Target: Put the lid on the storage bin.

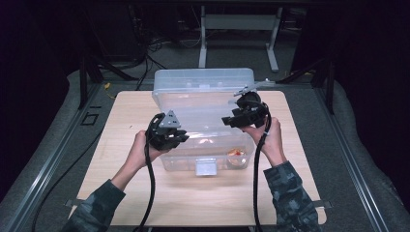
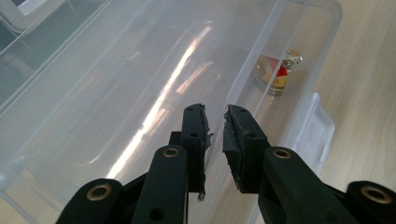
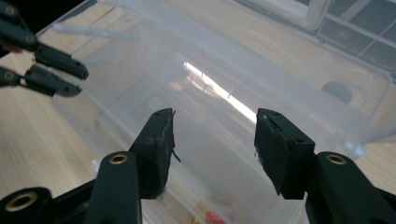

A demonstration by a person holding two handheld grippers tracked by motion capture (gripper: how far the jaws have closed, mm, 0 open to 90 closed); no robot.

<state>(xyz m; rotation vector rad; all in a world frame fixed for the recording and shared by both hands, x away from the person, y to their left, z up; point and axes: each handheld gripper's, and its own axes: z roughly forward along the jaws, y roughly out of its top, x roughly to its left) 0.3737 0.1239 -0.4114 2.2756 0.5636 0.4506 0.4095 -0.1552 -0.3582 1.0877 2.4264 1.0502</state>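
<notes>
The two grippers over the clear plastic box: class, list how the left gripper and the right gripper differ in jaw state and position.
The left gripper has its jaws nearly together, pinching the thin clear wall of the plastic box; the right gripper has its jaws apart with nothing between them. In the high view the left gripper sits at the box's near left side, while the right gripper hovers above its right part. Both have black jaws and are hand-held.

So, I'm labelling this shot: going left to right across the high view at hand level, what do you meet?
Bare table → left gripper → clear plastic box → right gripper → bare table again.
</notes>
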